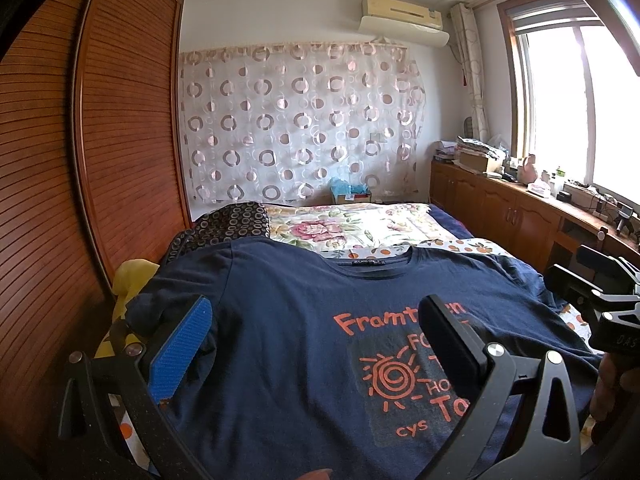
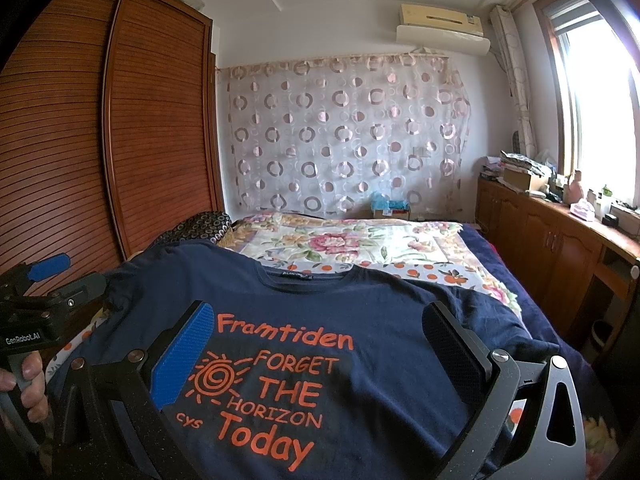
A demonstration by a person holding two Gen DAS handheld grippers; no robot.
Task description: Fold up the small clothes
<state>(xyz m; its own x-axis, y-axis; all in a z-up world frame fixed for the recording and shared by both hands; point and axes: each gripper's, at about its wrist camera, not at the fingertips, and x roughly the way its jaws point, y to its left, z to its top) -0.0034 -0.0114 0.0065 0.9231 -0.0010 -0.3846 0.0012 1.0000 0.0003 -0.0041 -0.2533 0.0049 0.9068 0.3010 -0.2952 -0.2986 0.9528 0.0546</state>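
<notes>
On the bed (image 2: 472,280), a dark blue T-shirt (image 2: 360,320) lies flat with its front up, and the orange words on its chest can be read. Its neck hole points away toward the flowery blanket (image 2: 340,240), which sits just past the shirt. The left hand-held gripper (image 1: 316,340) hangs over the shirt near its left sleeve (image 1: 160,312), with its two fingers spread wide and nothing between them. The right hand-held gripper (image 2: 320,340) hangs over the middle of the shirt, and it is wide open and empty too. A person's hand (image 2: 28,376) holds the left tool beside the shirt. No part of the shirt looks folded yet, so the job seems to be at its very start. Next, I think each gripper needs to go down to a side of the shirt, pinch the cloth, and bring a sleeve over toward the middle.
</notes>
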